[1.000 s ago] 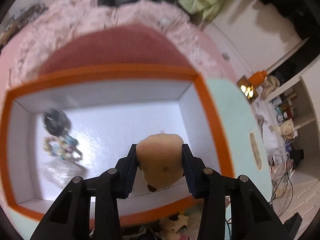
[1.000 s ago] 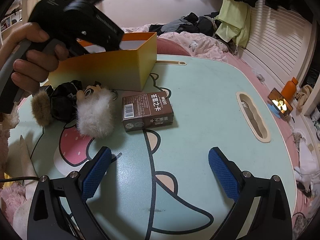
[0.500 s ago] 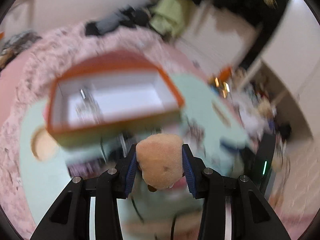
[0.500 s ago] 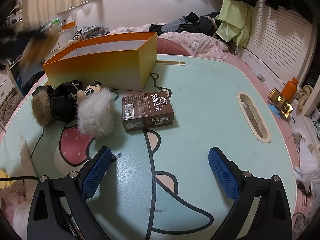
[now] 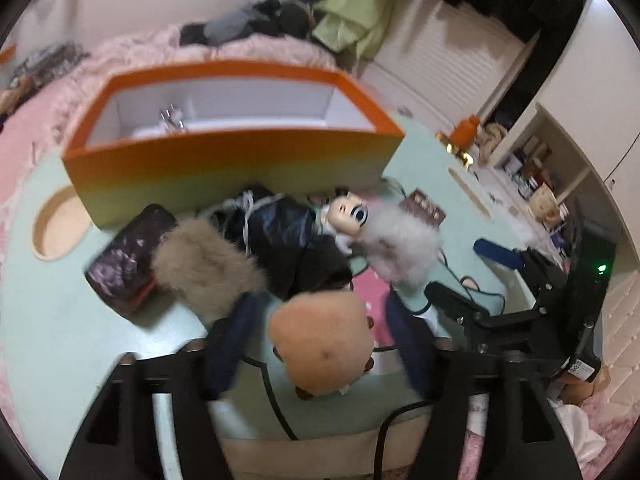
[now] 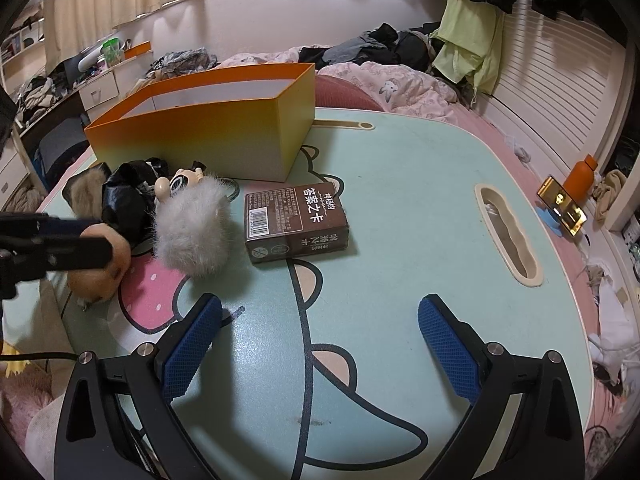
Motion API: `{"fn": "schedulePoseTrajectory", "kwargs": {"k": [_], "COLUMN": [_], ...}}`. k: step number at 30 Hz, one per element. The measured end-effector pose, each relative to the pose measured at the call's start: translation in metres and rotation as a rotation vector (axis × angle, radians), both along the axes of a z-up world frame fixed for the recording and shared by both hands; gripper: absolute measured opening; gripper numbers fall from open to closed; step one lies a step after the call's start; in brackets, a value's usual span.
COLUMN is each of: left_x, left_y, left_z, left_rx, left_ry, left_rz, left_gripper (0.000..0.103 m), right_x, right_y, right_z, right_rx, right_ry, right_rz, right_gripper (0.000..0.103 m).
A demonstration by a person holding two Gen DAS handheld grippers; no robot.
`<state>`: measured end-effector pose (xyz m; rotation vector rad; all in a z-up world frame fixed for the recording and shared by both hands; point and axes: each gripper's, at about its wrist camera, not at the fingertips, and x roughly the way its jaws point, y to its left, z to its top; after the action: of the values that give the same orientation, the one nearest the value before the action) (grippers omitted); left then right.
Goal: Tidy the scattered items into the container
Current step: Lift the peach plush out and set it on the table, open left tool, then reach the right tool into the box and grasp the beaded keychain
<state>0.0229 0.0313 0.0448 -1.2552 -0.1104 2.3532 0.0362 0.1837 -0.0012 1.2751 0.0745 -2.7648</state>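
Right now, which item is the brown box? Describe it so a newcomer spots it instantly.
Start at the orange container on the mint cartoon table. Just in front of its right corner lies the brown box, flat on the table, right of the white fluffy toy. It is the only hard-edged, printed item there, with white characters and a barcode; its neighbours are soft and furry.

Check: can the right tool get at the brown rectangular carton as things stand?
Probably yes. The right tool is open and holds nothing, and the brown rectangular carton lies flat ahead of it on bare table. The white fluffy pom-pom sits close on the carton's left, apart from it.
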Motion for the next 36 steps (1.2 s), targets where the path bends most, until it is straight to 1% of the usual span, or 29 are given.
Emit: {"fn": "schedulePoseTrajectory", "kwargs": {"k": [3, 7, 9, 12, 15, 18, 20, 23, 24, 25, 26, 28, 29, 31, 32, 33, 34, 35, 36], "left_x": [0.014, 0.036, 0.045, 0.051, 0.048, 0.042, 0.045, 0.048, 0.049, 0.049, 0.049, 0.051, 0.051, 0.053, 0.054, 0.054, 0.054, 0.054, 0.055], "left_y": [-0.003, -0.012, -0.018, -0.025, -0.028, -0.025, -0.021, -0.012, -0.013, -0.013, -0.013, -0.013, -0.012, -0.013, -0.013, -0.013, -0.012, -0.013, -0.011], "left_z": [0.013, 0.024, 0.019, 0.001, -0.014, -0.024, -0.025, -0.030, -0.031, -0.031, -0.031, -0.032, -0.032, -0.033, -0.033, -0.034, -0.034, -0.034, -0.034], "left_rx": [-0.005, -0.049, -0.073, -0.139, -0.155, -0.166, -0.198, -0.257, -0.258, -0.248, -0.250, -0.250, -0.249, -0.246, -0.245, -0.243, -0.242, -0.240, -0.241], "left_ry": [0.061, 0.116, 0.126, 0.119, 0.107, 0.084, 0.112, 0.138, 0.147, 0.145, 0.150, 0.157, 0.161, 0.167, 0.169, 0.169, 0.170, 0.170, 0.171], "left_rz": [0.001, 0.007, 0.039, 0.109, 0.155, 0.174, 0.184, 0.180, 0.182, 0.188, 0.194, 0.192, 0.189, 0.192, 0.194, 0.195, 0.196, 0.196, 0.197], "left_gripper": [0.081, 0.087, 0.091, 0.091, 0.091, 0.091, 0.092, 0.097, 0.100, 0.101, 0.102, 0.102, 0.102, 0.102, 0.103, 0.103, 0.103, 0.102, 0.102], "right_x": [0.000, 0.000, 0.001, 0.001, 0.000, 0.001, 0.001, 0.001, 0.000, -0.002, -0.003, -0.007, -0.011, -0.023, -0.032, -0.044, -0.060, -0.076, -0.096], "right_y": [0.000, 0.000, 0.000, 0.000, 0.000, 0.001, 0.001, 0.001, 0.001, 0.000, -0.002, -0.009, -0.012, -0.020, -0.026, -0.034, -0.045, -0.057, -0.072], "right_z": [0.000, 0.000, 0.000, 0.000, 0.000, 0.000, 0.000, 0.001, 0.002, 0.005, 0.010, 0.029, 0.039, 0.063, 0.073, 0.082, 0.088, 0.092, 0.093], "right_rx": [-0.001, 0.000, 0.000, 0.000, 0.000, -0.001, 0.000, -0.008, -0.024, -0.043, -0.051, -0.055, -0.074, -0.174, -0.231, -0.283, -0.330, -0.353, -0.349], "right_ry": [0.000, 0.000, 0.001, 0.001, 0.001, 0.001, 0.001, -0.006, -0.014, -0.023, -0.012, 0.039, 0.061, 0.086, 0.074, 0.048, 0.011, -0.026, -0.068], "right_rz": [0.000, -0.001, -0.001, -0.001, -0.001, 0.000, 0.000, 0.010, 0.025, 0.043, 0.058, 0.074, 0.083, 0.124, 0.167, 0.217, 0.265, 0.295, 0.313], "right_gripper": [0.099, 0.099, 0.099, 0.099, 0.099, 0.099, 0.099, 0.099, 0.099, 0.097, 0.096, 0.095, 0.095, 0.085, 0.084, 0.081, 0.074, 0.070, 0.064]}}
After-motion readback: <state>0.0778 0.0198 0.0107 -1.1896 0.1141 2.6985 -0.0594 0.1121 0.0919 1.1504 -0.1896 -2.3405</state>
